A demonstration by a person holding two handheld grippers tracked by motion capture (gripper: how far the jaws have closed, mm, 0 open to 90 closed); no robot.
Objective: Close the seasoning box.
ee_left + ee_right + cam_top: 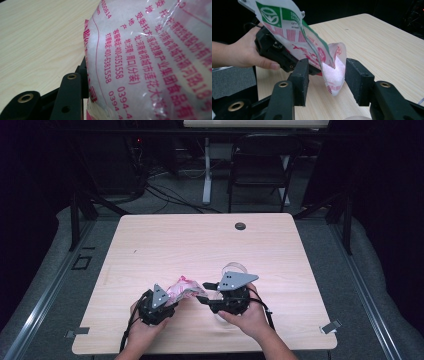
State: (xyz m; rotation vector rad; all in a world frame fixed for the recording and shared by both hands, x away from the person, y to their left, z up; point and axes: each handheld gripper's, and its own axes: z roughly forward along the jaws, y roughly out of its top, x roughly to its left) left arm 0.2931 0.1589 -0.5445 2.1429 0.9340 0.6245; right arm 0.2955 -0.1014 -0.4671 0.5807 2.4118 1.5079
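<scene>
The plastic bag [312, 47], white with red and green print and holding white powder, is hanging tilted above the table, its top open.

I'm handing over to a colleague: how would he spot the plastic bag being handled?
On the light wooden table, look at the near edge between the person's two black grippers. The clear plastic bag of white powder sits there, printed in pink-red, unlike the clear round container behind.

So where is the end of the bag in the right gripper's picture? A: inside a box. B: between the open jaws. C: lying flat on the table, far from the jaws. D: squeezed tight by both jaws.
B: in the right gripper view the bag hangs in the gap of the right gripper, with space at each jaw, while the left gripper holds its other end.
</scene>
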